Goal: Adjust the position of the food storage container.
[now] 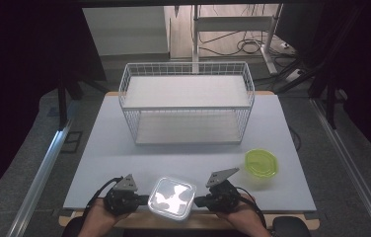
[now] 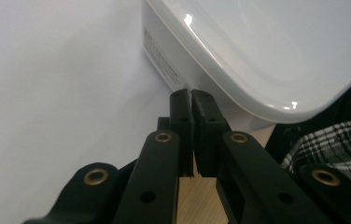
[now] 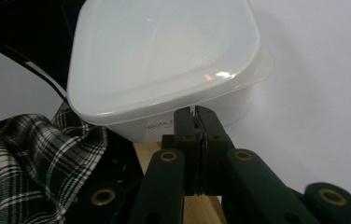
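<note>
A white square container with a translucent lid sits at the table's front edge, between my two grippers. My left gripper is at its left side, jaws shut and empty, with the tips against the container's wall just under the lid rim. My right gripper is at its right side, also shut with nothing between the jaws, and its tips meet the wall below the lid. In the left gripper view my left gripper shows only a hairline gap between the pads.
A white wire two-level rack stands at the back of the pale table. A round container with a yellow-green lid sits at the right, just beyond the right gripper. Plaid clothing lies below the table's wooden front edge.
</note>
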### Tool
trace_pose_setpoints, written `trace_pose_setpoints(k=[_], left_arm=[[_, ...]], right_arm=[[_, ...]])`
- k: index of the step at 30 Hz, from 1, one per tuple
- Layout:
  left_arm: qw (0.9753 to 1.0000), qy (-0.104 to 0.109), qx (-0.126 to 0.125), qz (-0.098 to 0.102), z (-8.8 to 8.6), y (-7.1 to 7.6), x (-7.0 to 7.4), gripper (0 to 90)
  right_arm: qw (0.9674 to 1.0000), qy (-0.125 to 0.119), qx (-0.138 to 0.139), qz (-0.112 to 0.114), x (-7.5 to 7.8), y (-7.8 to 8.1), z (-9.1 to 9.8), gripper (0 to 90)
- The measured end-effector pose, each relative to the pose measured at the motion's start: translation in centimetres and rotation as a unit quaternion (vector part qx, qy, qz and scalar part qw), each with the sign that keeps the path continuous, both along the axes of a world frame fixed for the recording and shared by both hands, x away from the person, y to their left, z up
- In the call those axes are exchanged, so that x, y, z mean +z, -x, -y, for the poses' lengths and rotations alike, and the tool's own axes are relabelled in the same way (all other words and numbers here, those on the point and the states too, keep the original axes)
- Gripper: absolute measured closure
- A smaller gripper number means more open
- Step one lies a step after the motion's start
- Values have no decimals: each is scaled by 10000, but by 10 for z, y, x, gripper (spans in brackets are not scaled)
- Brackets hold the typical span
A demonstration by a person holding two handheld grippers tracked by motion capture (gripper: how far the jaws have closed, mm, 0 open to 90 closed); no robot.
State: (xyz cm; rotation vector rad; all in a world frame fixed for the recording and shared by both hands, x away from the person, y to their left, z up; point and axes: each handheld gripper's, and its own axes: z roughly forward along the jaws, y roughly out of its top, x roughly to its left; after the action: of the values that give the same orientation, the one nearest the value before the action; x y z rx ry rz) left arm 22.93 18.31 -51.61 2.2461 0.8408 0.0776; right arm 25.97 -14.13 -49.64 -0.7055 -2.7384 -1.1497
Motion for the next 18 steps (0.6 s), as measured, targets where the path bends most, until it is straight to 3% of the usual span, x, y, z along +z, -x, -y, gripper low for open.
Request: trace_pose_setpoints(k=[18], left_arm=[[9992, 93, 377, -11, 29, -30, 3, 889]], right_arm=[[9969, 143, -740, 232, 0, -24, 17, 885]])
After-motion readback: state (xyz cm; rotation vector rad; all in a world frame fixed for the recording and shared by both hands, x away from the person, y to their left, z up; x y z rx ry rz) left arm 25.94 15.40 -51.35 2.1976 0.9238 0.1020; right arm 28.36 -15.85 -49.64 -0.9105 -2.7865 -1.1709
